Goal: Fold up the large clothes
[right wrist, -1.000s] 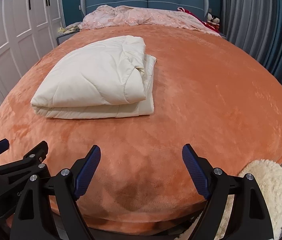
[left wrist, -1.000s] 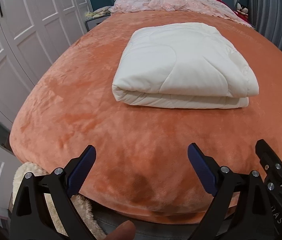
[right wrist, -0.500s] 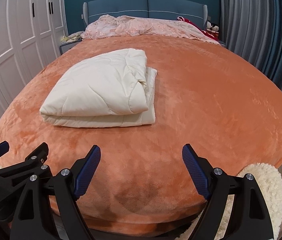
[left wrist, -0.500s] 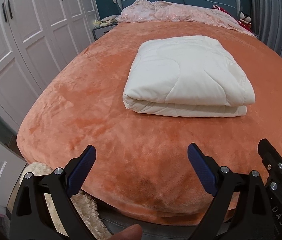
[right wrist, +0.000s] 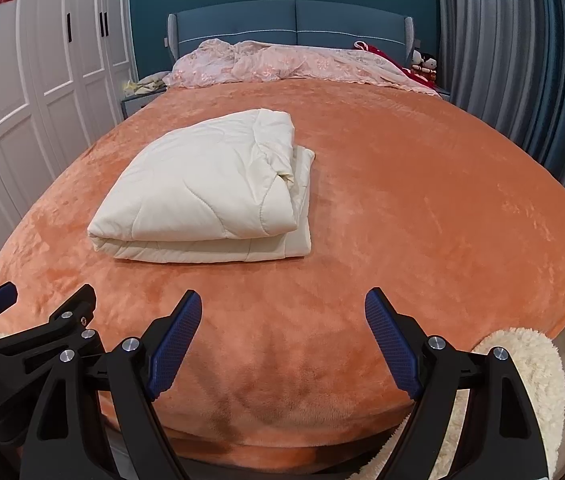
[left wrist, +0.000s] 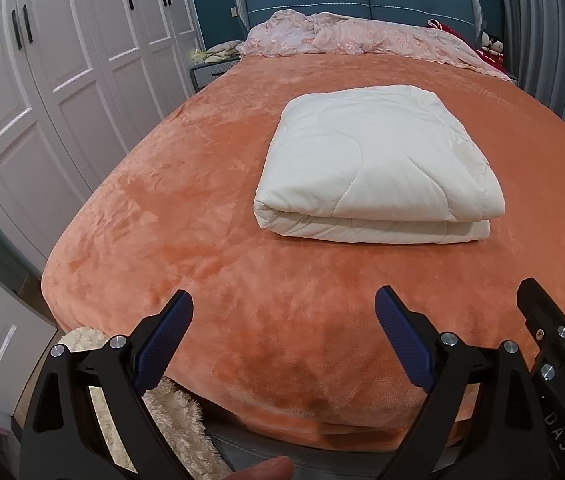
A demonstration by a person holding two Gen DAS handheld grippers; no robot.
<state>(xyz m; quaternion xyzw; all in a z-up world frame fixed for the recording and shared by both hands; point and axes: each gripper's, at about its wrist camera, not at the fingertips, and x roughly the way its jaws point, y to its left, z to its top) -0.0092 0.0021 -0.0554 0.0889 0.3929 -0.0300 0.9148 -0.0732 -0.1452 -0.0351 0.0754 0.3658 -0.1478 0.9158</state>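
A cream quilted comforter [left wrist: 374, 164] lies folded in a thick rectangle on the orange bed cover [left wrist: 186, 184]; it also shows in the right wrist view [right wrist: 210, 192], left of the bed's middle. My left gripper [left wrist: 284, 312] is open and empty above the foot of the bed, well short of the comforter. My right gripper [right wrist: 282, 312] is open and empty too, beside the left one, whose side shows at the lower left of the right wrist view [right wrist: 34, 320]. The right gripper's side shows at the right edge of the left wrist view [left wrist: 554, 320].
White wardrobe doors [left wrist: 62, 80] run along the left side. A pink floral blanket [right wrist: 290, 64] is heaped by the blue headboard [right wrist: 294, 20]. Grey curtains [right wrist: 522, 60] hang on the right. A fluffy cream rug [right wrist: 522, 360] lies at the bed's foot.
Both grippers have drawn back and risen, so the comforter looks farther away and more of the room shows. Both stay open and empty. The comforter has not moved.
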